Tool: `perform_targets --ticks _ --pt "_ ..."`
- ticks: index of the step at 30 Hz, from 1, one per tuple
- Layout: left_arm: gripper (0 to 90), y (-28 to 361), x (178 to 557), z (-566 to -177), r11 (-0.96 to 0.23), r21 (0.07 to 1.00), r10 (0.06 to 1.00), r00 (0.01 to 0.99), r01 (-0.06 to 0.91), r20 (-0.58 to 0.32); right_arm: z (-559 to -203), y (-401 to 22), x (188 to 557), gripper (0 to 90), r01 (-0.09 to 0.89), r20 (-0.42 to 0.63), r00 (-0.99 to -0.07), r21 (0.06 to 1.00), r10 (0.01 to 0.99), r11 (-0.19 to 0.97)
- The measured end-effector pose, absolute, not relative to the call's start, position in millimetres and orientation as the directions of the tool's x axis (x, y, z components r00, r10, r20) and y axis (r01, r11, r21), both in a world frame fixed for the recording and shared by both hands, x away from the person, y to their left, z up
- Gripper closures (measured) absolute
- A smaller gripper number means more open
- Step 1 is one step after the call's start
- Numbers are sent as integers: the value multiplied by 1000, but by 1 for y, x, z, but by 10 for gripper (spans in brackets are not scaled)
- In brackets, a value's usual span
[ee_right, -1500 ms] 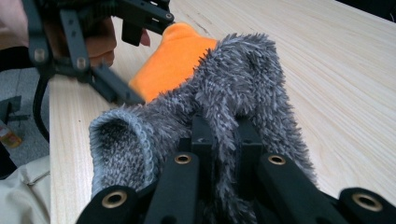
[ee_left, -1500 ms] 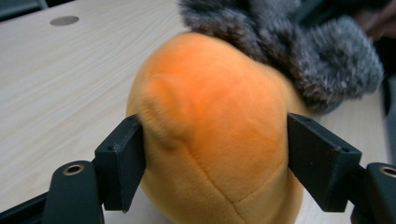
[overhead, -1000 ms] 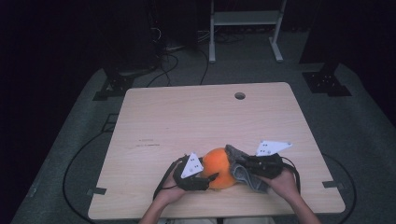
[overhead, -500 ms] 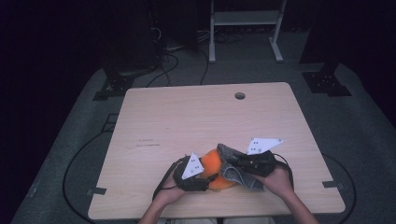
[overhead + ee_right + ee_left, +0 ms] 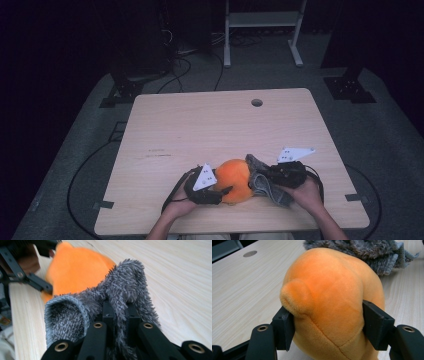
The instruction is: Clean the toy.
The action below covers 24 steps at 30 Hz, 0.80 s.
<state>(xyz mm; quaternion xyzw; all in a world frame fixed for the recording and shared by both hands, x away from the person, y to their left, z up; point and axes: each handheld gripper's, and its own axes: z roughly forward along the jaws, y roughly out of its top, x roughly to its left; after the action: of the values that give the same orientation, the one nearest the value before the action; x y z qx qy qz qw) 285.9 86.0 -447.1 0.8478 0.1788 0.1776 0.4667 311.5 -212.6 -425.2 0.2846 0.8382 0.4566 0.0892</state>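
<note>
Left gripper (image 5: 328,327) clamps plush (image 5: 332,297) — right gripper (image 5: 119,315) pinches cloth (image 5: 125,282).

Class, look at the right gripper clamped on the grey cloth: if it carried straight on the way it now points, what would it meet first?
Most likely the orange plush toy. The right gripper points across the grey cloth towards it, and the toy sits just beyond the cloth's fold, though the exact gap is hard to judge.

The right gripper (image 5: 265,176), its jaws pinching a fold of the grey fuzzy cloth (image 5: 260,182), has moved leftward along the table's (image 5: 210,130) near edge, from a spot beside the orange plush toy (image 5: 234,180) to right against it. The cloth, which hung clear of the toy's right side a second ago, now bunches against that side and hides part of it.
</note>
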Motion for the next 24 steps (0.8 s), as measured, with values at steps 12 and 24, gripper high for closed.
perform_targets --ticks 12,24 --pt "330 97 293 -450 -493 849 487 869 191 87 -427 -219 302 818 420 121 -808 805 577 419" --pt "323 93 291 -451 -488 854 496 862 180 102 -403 -180 301 817 323 72 -859 844 507 428"
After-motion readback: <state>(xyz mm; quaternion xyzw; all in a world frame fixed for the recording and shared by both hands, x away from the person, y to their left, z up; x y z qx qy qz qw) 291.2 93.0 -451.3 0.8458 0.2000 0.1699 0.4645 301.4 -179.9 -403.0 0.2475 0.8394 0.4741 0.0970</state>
